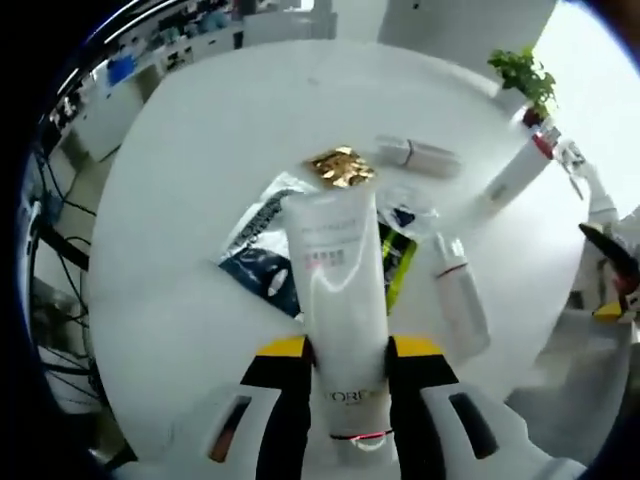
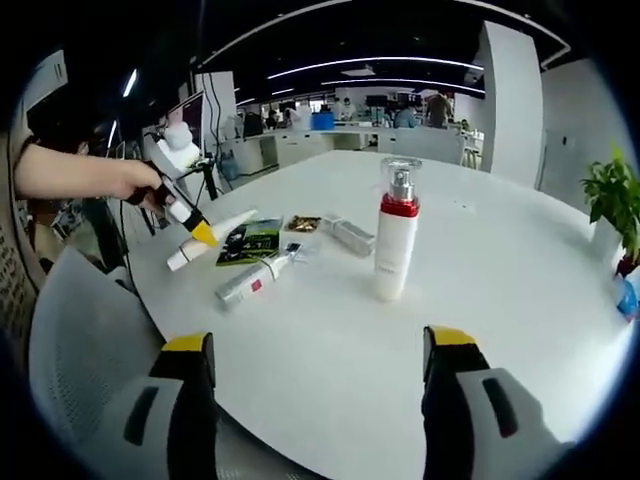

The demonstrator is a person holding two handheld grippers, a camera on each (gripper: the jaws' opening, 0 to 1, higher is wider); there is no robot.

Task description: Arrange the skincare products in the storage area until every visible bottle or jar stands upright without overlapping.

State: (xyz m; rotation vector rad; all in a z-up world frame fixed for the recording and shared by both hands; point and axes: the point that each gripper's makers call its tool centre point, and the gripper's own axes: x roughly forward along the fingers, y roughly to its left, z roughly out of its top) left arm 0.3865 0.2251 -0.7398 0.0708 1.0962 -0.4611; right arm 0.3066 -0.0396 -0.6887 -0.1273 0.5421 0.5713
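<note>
My left gripper (image 1: 347, 365) is shut on a white squeeze tube (image 1: 340, 280), which it holds above the round white table (image 1: 200, 180); the same tube (image 2: 212, 238) and the left gripper (image 2: 195, 227) show at the left of the right gripper view. A white bottle with a red collar (image 2: 393, 243) stands upright on the table, seen also as a bottle (image 1: 518, 172) at the right. A slim white bottle (image 1: 460, 295) lies flat; it is the bottle (image 2: 250, 280) near the tube. A pale tube (image 1: 420, 155) lies farther off. My right gripper (image 2: 320, 385) is open with nothing between its jaws.
Flat sachets (image 1: 265, 245) and a gold foil packet (image 1: 342, 167) lie under the tube. A potted plant (image 2: 612, 205) stands at the table's right edge. A grey chair (image 2: 75, 340) is near the front edge. A hand (image 2: 100, 180) holds the left gripper.
</note>
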